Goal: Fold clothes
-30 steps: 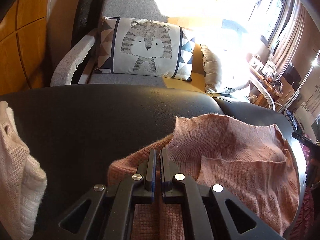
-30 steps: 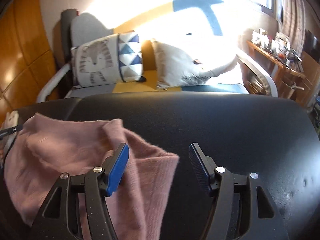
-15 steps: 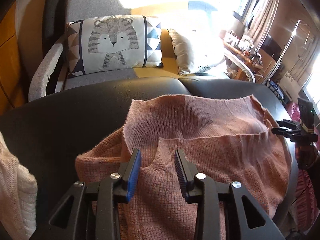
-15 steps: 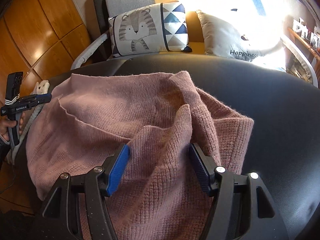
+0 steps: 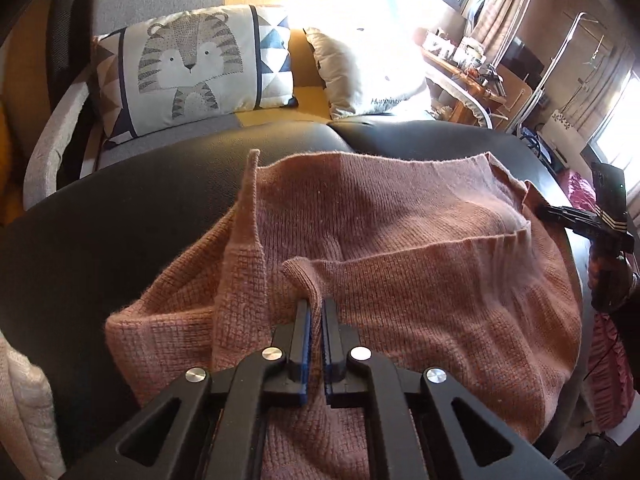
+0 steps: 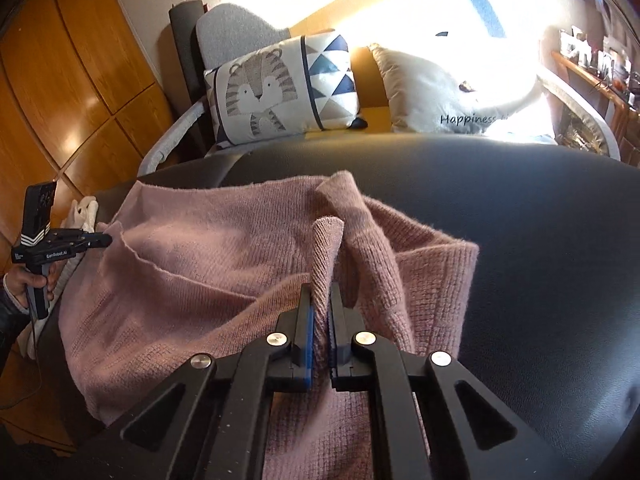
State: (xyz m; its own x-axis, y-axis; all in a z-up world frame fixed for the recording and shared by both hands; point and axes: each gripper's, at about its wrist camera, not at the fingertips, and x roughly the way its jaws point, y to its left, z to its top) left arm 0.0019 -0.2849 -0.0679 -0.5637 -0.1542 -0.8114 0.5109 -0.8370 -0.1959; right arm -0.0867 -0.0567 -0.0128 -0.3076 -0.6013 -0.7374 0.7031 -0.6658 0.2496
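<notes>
A pink knitted sweater (image 5: 400, 240) lies rumpled on a black leather surface (image 5: 120, 220). My left gripper (image 5: 316, 308) is shut on a raised fold near the sweater's near left edge. In the right wrist view the same sweater (image 6: 200, 248) spreads to the left, and my right gripper (image 6: 321, 296) is shut on an upright ribbed ridge of it. Each gripper shows in the other's view: the right gripper (image 5: 540, 210) at the sweater's right edge, the left gripper (image 6: 106, 240) at its left edge, held by a hand (image 6: 24, 284).
Behind the leather surface (image 6: 520, 220) stands a grey armchair (image 5: 52, 148) with a tiger cushion (image 5: 188, 72) and a white cushion (image 6: 448, 92). A cream knitted garment (image 5: 20, 400) lies at the near left. Wooden panels (image 6: 80, 80) line the left wall; a cluttered shelf (image 5: 472, 64) is far right.
The left jaws opened over the sweater half a second ago and have closed on a fold. The right gripper came over the sweater with jaws wide and has closed on a ridge.
</notes>
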